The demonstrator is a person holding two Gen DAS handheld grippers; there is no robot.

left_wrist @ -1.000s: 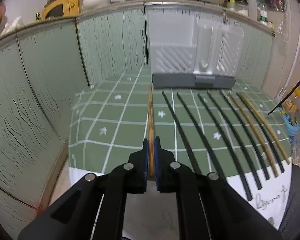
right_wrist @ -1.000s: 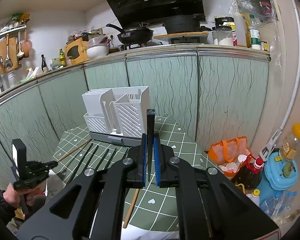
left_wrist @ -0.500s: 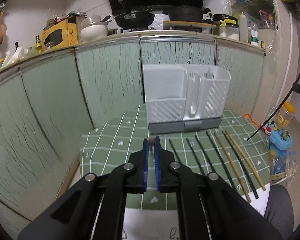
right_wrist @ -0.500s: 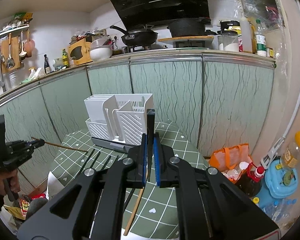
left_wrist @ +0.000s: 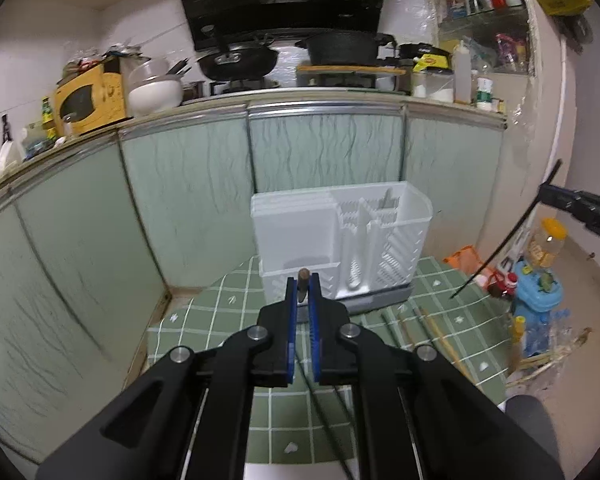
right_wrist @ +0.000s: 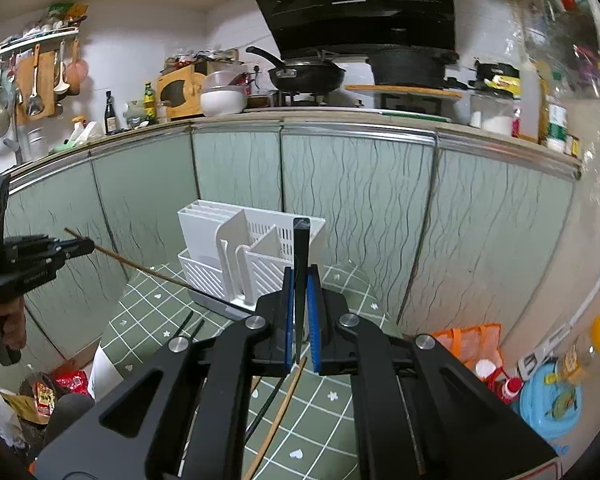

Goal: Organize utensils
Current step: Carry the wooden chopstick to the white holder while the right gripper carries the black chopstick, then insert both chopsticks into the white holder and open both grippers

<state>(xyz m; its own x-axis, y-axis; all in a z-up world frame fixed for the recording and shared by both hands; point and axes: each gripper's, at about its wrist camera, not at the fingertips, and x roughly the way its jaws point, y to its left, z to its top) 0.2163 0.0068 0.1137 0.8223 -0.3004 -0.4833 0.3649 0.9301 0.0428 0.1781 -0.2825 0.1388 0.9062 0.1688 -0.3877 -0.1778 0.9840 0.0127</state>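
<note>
My left gripper (left_wrist: 303,286) is shut on a wooden chopstick (left_wrist: 303,275), seen end-on above the green checked table (left_wrist: 228,312). The right wrist view shows that gripper (right_wrist: 86,246) at the left, the brown chopstick (right_wrist: 152,273) slanting down toward the white utensil holder (right_wrist: 252,248). My right gripper (right_wrist: 300,280) is shut on a black chopstick (right_wrist: 301,248) that stands upright. In the left wrist view it (left_wrist: 550,194) hangs at the right, its black chopstick (left_wrist: 504,240) pointing down at the table. The holder (left_wrist: 340,236) stands at the table's far edge. Several chopsticks (left_wrist: 424,320) lie in front of it.
Green cabinet doors (left_wrist: 324,148) close in the table at the back and left. On the floor to the right stand a blue tub (right_wrist: 548,404), bottles (right_wrist: 508,388) and an orange bag (right_wrist: 468,344). A hand (right_wrist: 4,324) holds the left gripper's handle.
Both grippers have risen. The left one lifted the wooden chopstick off the table, where it lay a second ago. The holder now sits lower in both views.
</note>
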